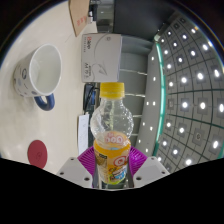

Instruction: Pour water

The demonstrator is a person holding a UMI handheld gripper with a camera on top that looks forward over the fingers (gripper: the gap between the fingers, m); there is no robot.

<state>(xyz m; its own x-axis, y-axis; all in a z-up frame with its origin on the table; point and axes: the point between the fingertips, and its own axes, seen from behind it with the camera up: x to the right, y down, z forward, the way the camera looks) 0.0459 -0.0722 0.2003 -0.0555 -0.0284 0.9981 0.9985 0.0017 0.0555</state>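
Note:
A clear plastic bottle [112, 130] with a yellow cap and a yellow label stands upright between my fingers. My gripper [112, 160] is shut on the bottle, its purple pads [88, 158] pressing on the label at both sides. A white mug [38, 72] with a blue handle lies tipped on the table, beyond the fingers and to the left, its mouth facing me.
A red round coaster [38, 153] lies on the pale table [60, 120] left of the fingers. A white box [100, 55] stands beyond the bottle. A dark panel with rows of white dots [190, 80] fills the right side.

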